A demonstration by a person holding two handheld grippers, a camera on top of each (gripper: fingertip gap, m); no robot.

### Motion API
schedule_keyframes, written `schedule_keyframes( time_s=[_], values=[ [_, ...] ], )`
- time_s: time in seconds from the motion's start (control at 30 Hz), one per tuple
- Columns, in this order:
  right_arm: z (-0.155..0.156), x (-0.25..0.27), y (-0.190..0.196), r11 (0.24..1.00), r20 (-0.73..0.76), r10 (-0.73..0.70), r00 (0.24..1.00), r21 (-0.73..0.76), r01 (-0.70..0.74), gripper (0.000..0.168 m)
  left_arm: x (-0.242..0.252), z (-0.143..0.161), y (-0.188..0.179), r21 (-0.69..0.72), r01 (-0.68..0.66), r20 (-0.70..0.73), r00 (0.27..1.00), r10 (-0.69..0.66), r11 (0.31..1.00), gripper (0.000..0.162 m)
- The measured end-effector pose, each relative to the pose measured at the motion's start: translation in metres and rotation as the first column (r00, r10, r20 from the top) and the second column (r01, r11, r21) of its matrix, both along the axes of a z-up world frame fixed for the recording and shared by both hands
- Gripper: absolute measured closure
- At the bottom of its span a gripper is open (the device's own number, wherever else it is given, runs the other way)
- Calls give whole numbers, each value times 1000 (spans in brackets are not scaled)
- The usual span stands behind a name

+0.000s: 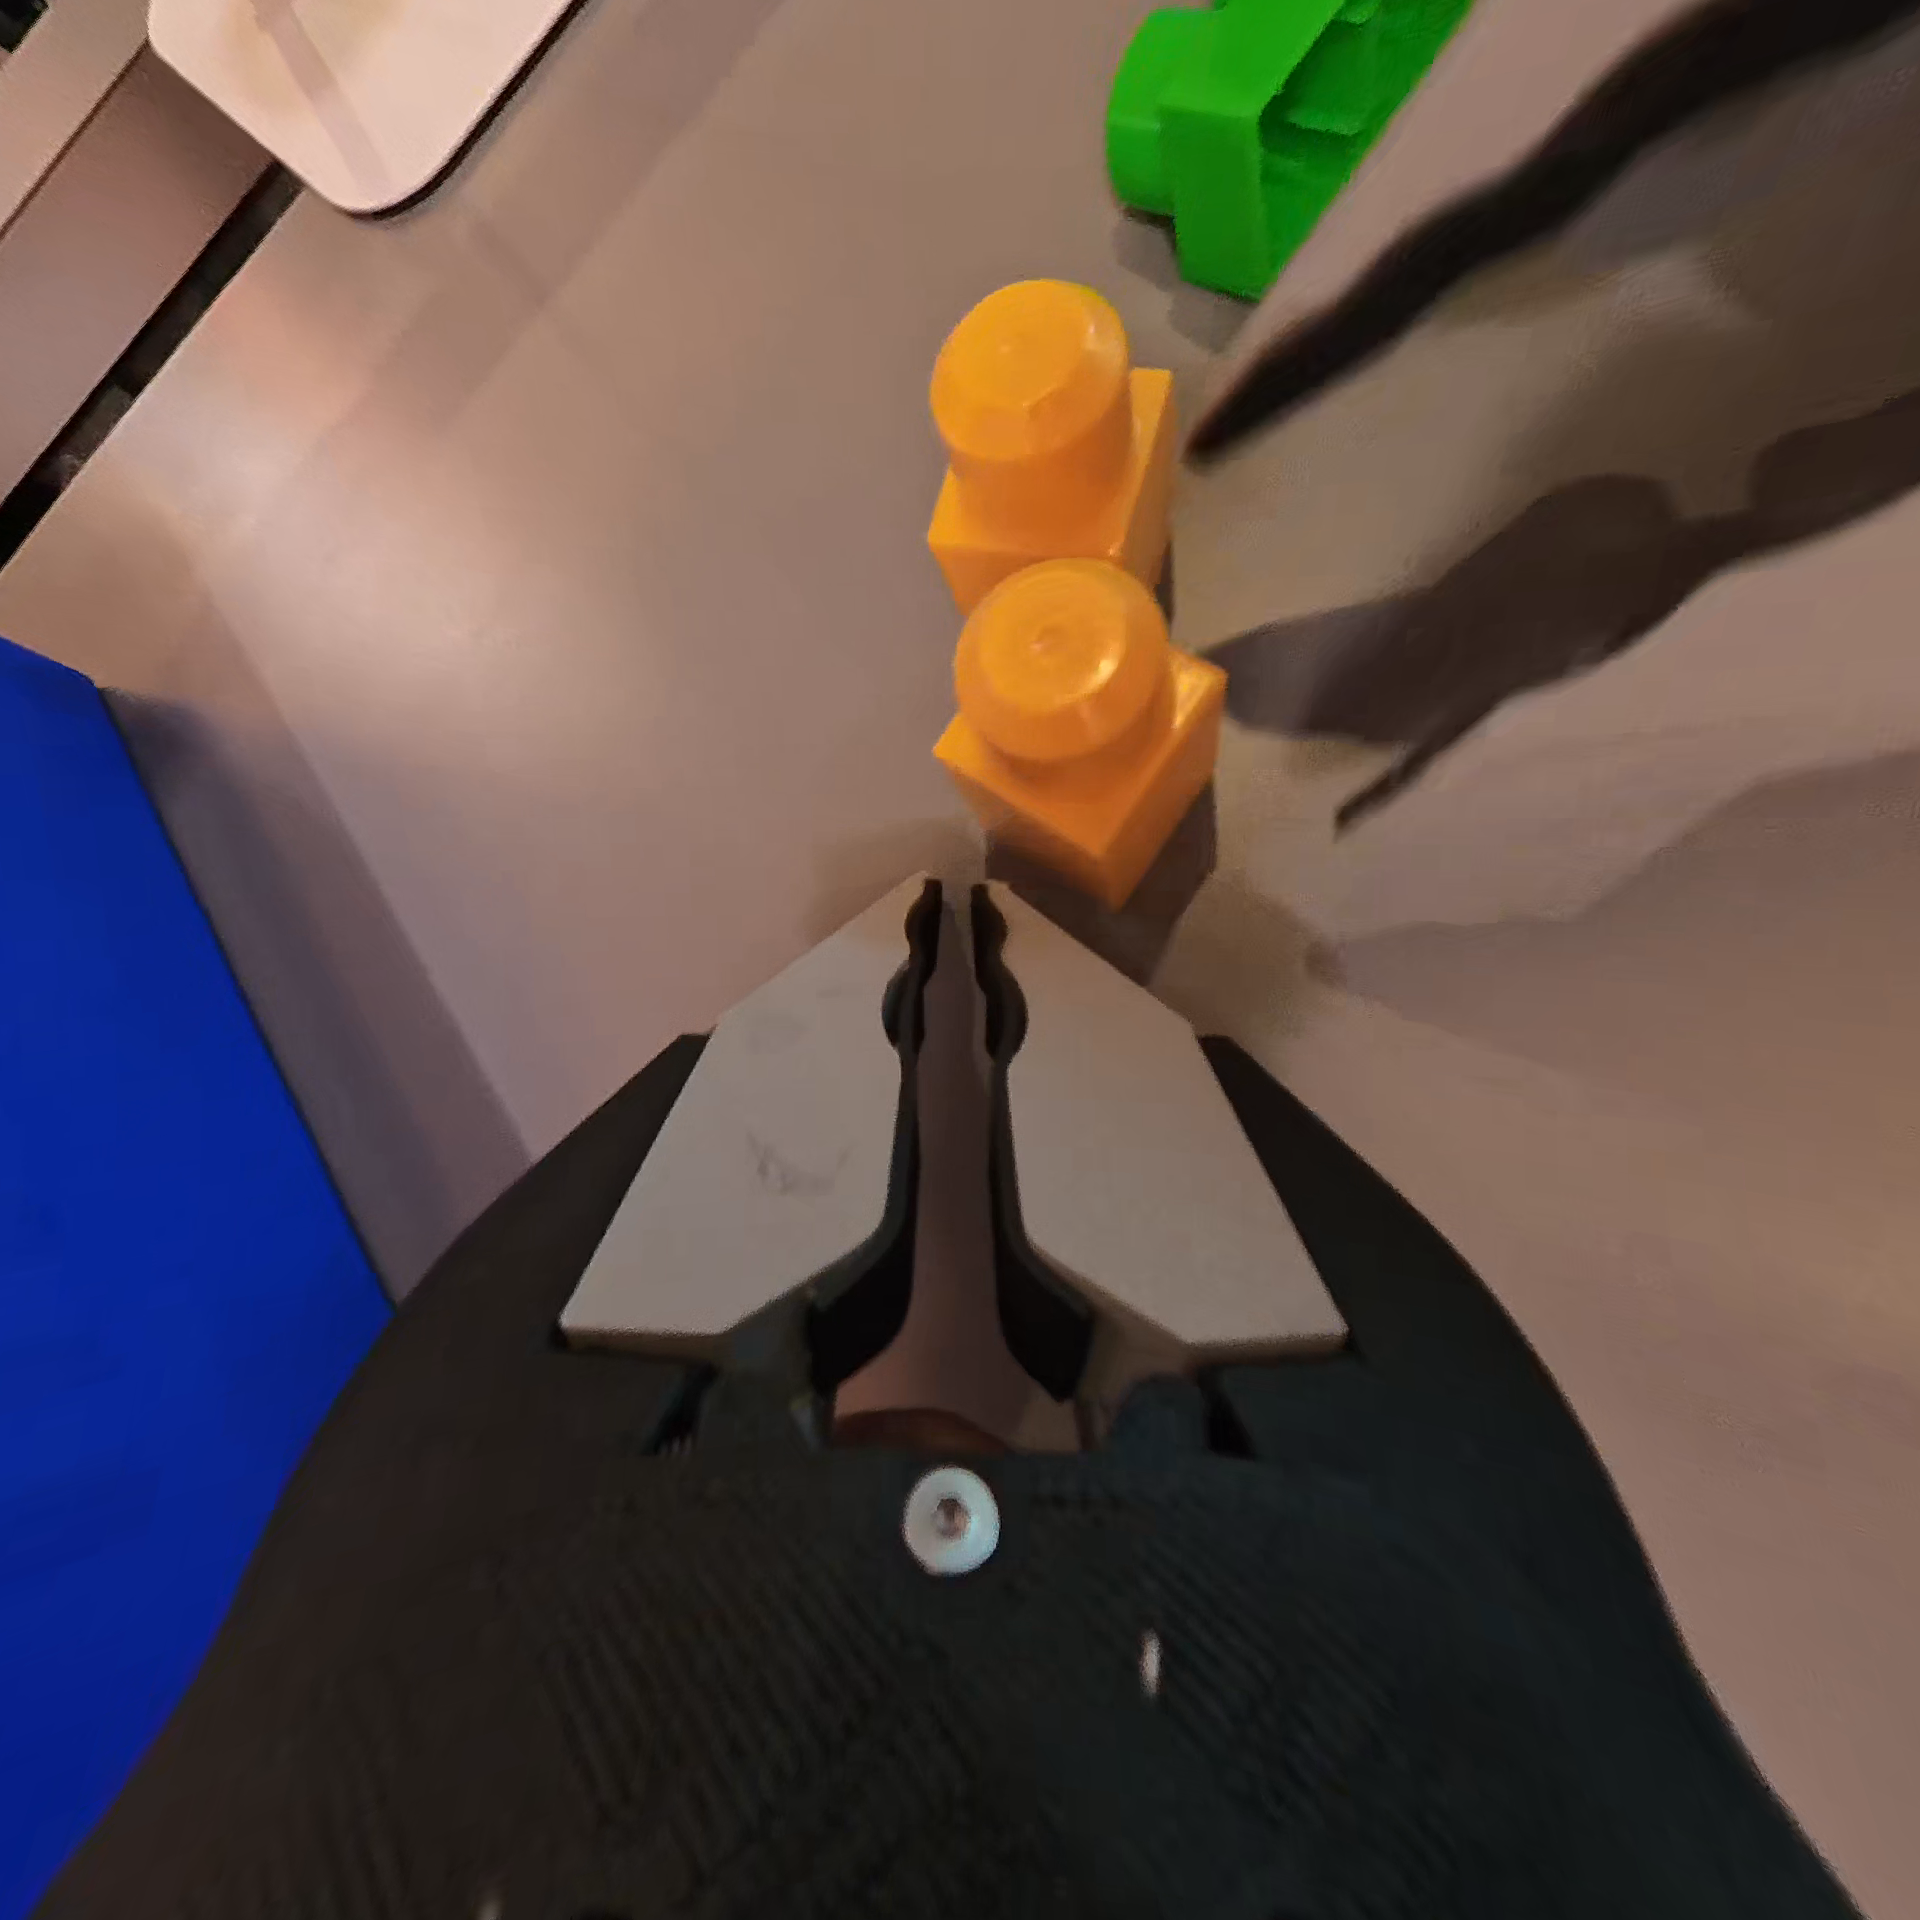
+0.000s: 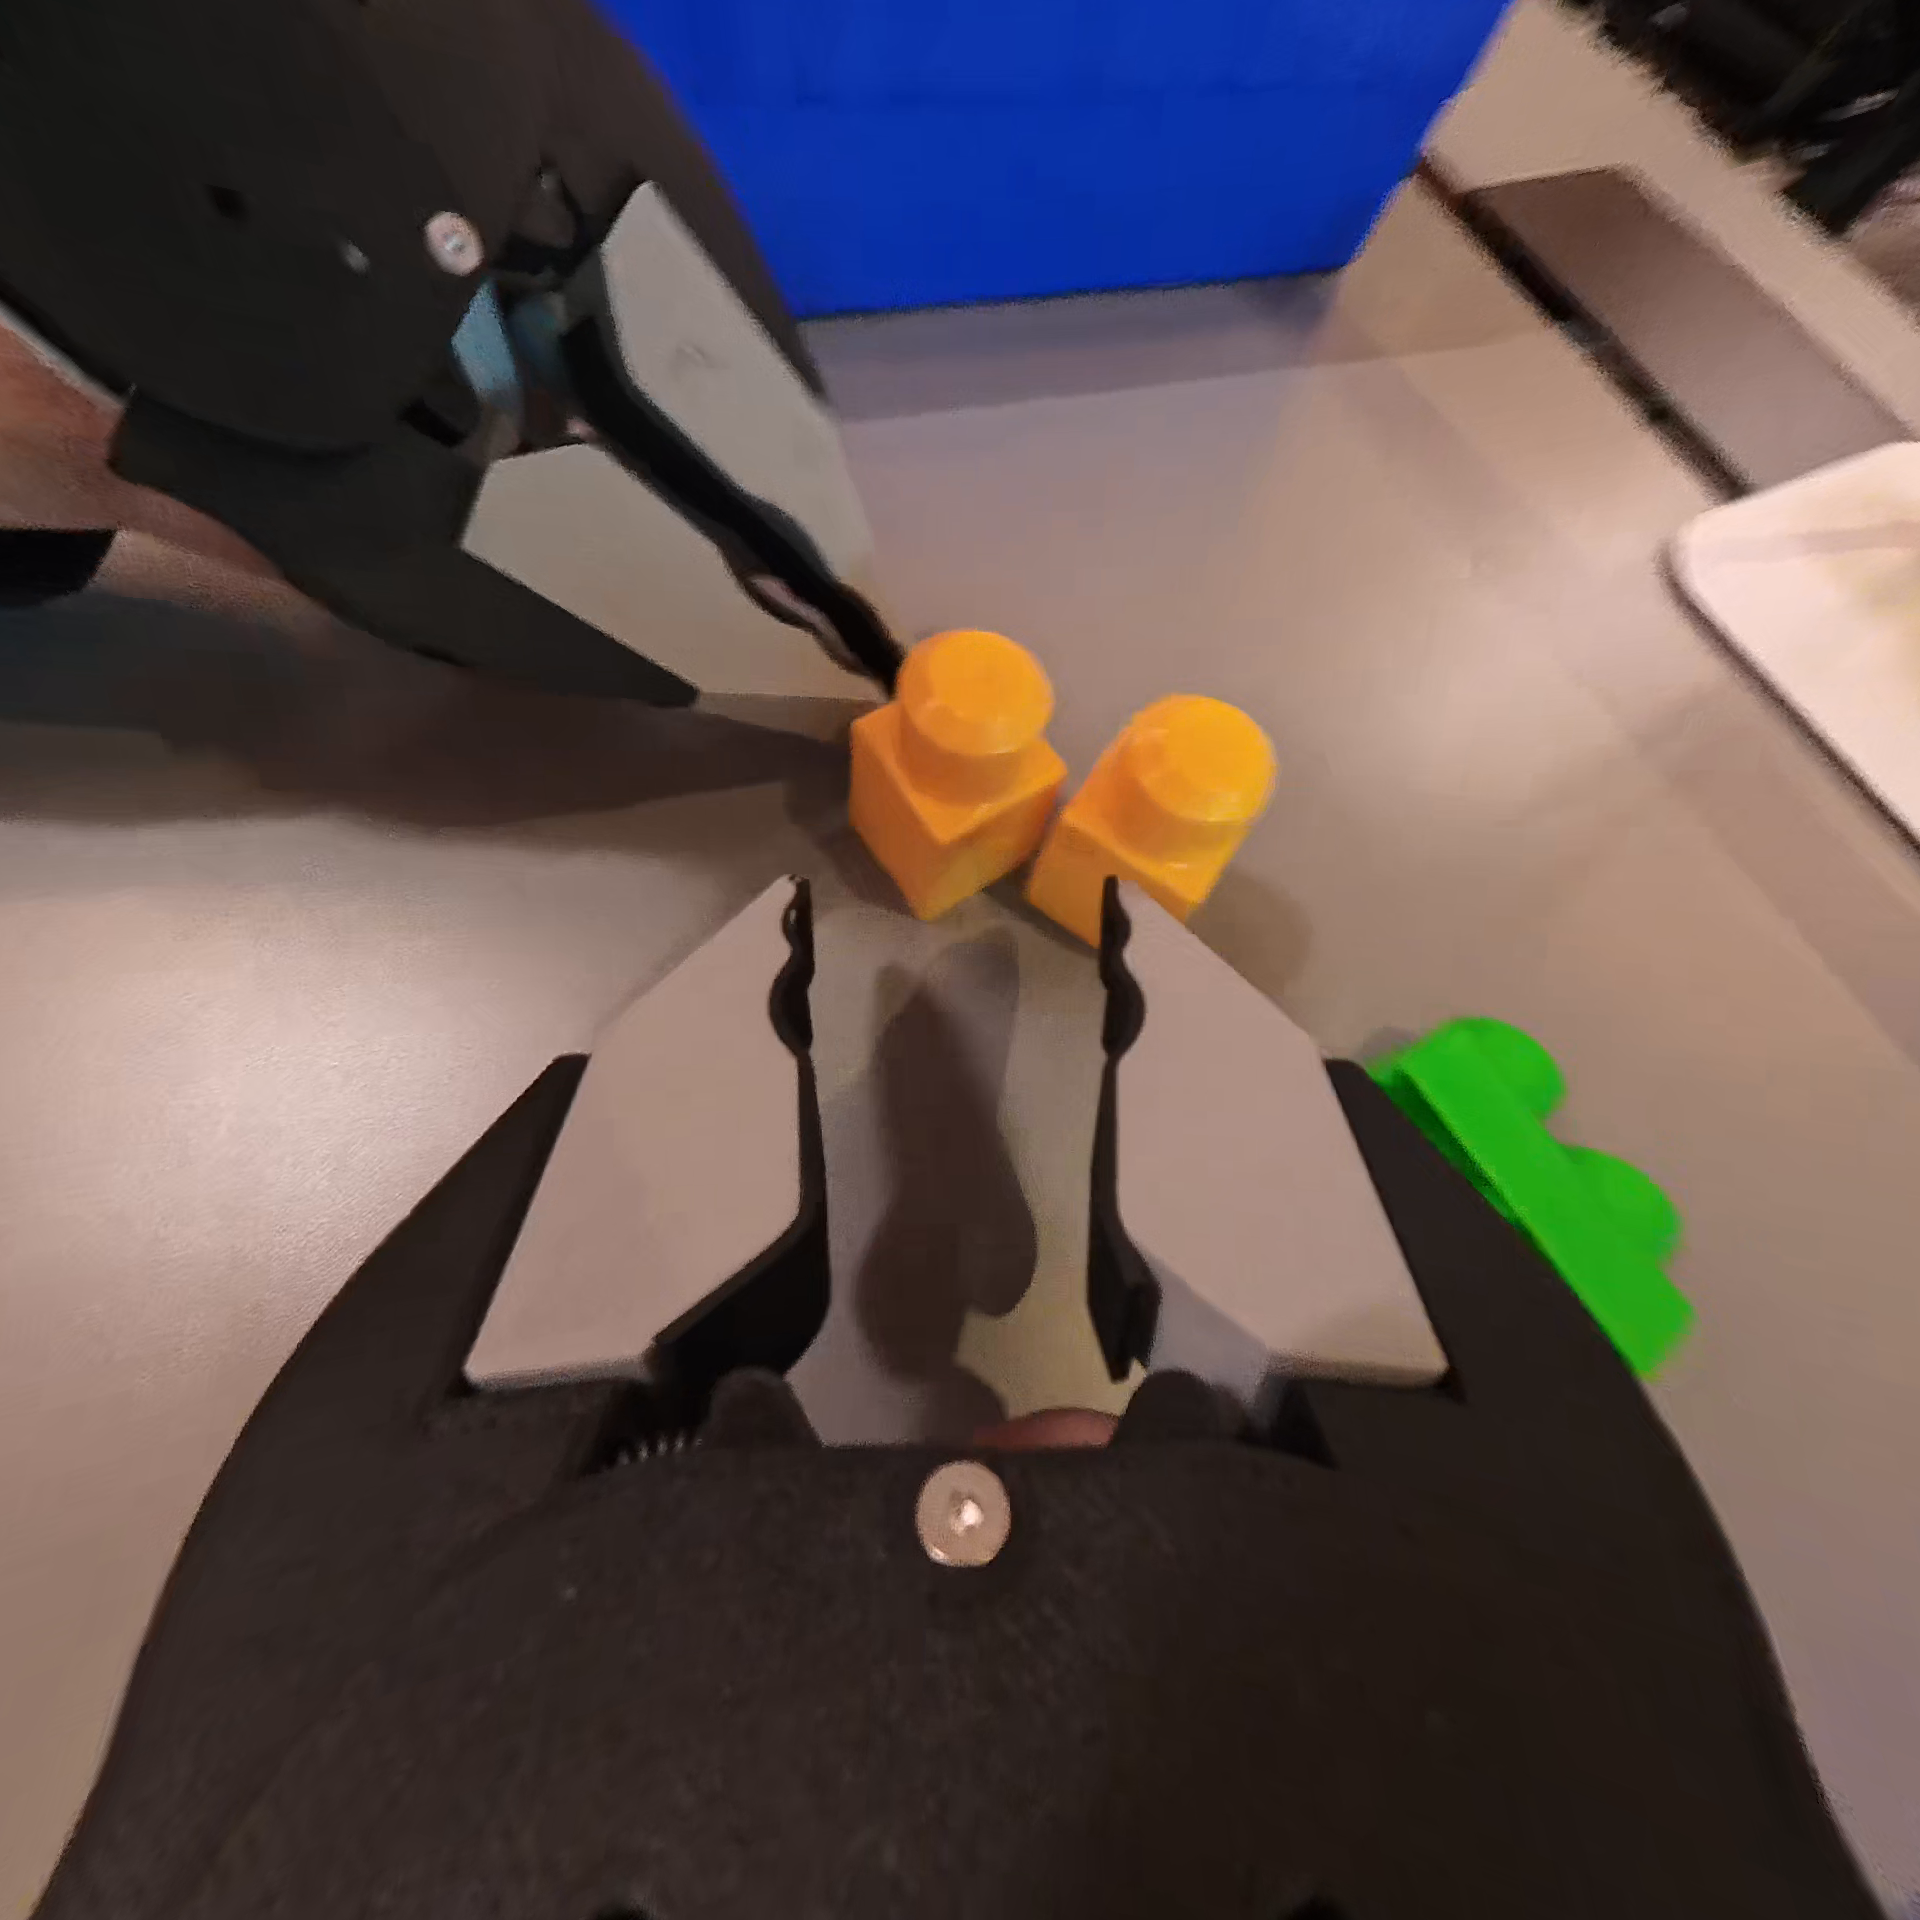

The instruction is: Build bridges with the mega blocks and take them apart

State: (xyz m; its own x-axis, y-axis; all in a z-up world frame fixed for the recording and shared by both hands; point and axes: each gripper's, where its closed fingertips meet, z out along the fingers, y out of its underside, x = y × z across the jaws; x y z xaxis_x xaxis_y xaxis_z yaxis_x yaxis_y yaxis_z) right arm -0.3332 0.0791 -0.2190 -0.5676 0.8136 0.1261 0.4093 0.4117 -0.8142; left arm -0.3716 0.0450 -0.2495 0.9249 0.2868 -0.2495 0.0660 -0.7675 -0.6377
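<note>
Blocks wait loose on the grey table (image 2: 312, 987): the long green block (image 2: 1538, 1184) lies aside, likely the span. Two orange blocks (image 2: 951, 790) (image 2: 1153, 810) stand just beside each other as piers. The right gripper (image 2: 951, 904) hovers, fingers apart; the left gripper (image 1: 954, 888), fingers together, nudges one.

Two single-stud blocks stand upright side by side on the table (image 2: 416, 987), one (image 2: 951, 784) left of the other (image 2: 1153, 810). A longer block (image 2: 1538, 1195) lies nearer, to their right. A bin (image 2: 1039, 156) sits far behind.
</note>
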Motion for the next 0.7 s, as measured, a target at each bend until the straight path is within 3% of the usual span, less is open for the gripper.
schedule_keyframes(
  time_s=[0.17,0.27,0.37,0.5,0.57,0.7],
  values=[
    [11,7,7,975,30,-91,995,-200,95,94,10,12,-7,57,31,74,997,-35,998,156],
    [-1,1,20,984,27,-145,989,-100,147,101,17,15,1,93,56,96,993,-65,994,153],
    [0,-11,30,986,-11,-157,987,-62,156,106,22,2,-1,25,75,99,992,-77,997,151],
    [9,-7,18,994,-10,113,994,-9,-113,112,31,0,3,38,106,126,986,-110,994,152],
    [11,-10,28,984,-20,179,984,27,-179,112,31,0,3,51,98,132,986,-104,994,152],
    [3,-17,32,953,109,291,951,-120,-278,101,23,0,6,62,65,101,992,-71,996,150]
  ],
)
